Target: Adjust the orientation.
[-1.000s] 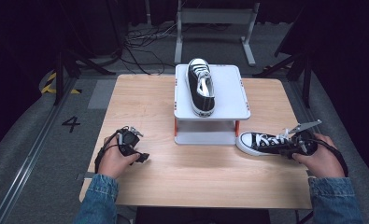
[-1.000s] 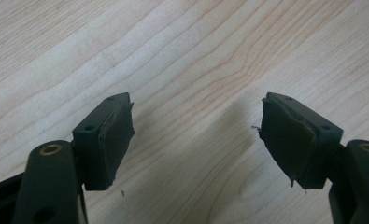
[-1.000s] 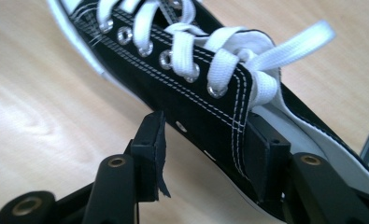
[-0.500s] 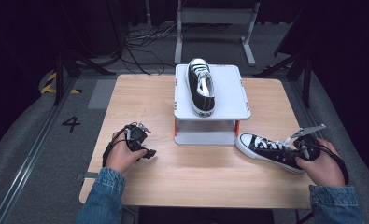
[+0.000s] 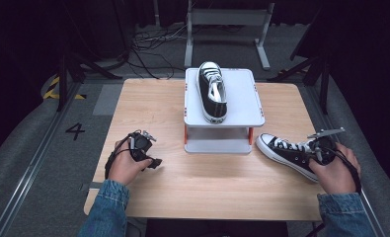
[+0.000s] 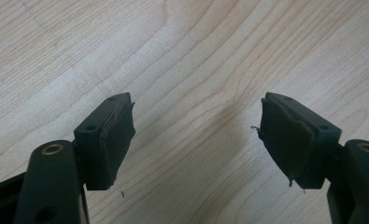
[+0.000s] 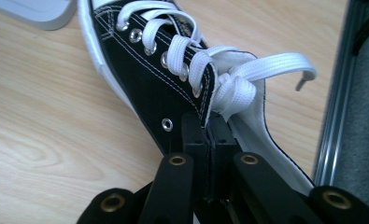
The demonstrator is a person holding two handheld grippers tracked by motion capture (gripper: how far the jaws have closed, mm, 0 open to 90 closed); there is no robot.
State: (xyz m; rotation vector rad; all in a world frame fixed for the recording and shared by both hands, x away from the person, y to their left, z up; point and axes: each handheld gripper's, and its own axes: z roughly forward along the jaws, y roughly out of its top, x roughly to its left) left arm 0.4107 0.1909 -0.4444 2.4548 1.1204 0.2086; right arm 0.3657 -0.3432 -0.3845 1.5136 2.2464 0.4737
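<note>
A black canvas sneaker (image 5: 286, 153) with white laces lies on the wooden table (image 5: 207, 192) at the right, toe toward the stand. My right gripper (image 5: 317, 150) is at its heel end. In the right gripper view the right gripper (image 7: 209, 130) is shut on the sneaker's (image 7: 154, 79) upper edge, beside the top eyelets. A matching sneaker (image 5: 212, 91) sits on the white stand (image 5: 242, 103). At the left, my left gripper (image 5: 153, 163) rests low over the table. In the left gripper view the left gripper (image 6: 196, 135) stands open over bare wood.
The white stand has orange legs and a lower shelf (image 5: 217, 145) and stands at the table's middle back. A metal rail (image 7: 341, 93) runs along the table's right edge, close to the held sneaker. Dark floor with cables and frame legs lies beyond the table.
The right hand and the sneaker's heel end shifted slightly toward the table's near right. The left hand shows almost no movement.
</note>
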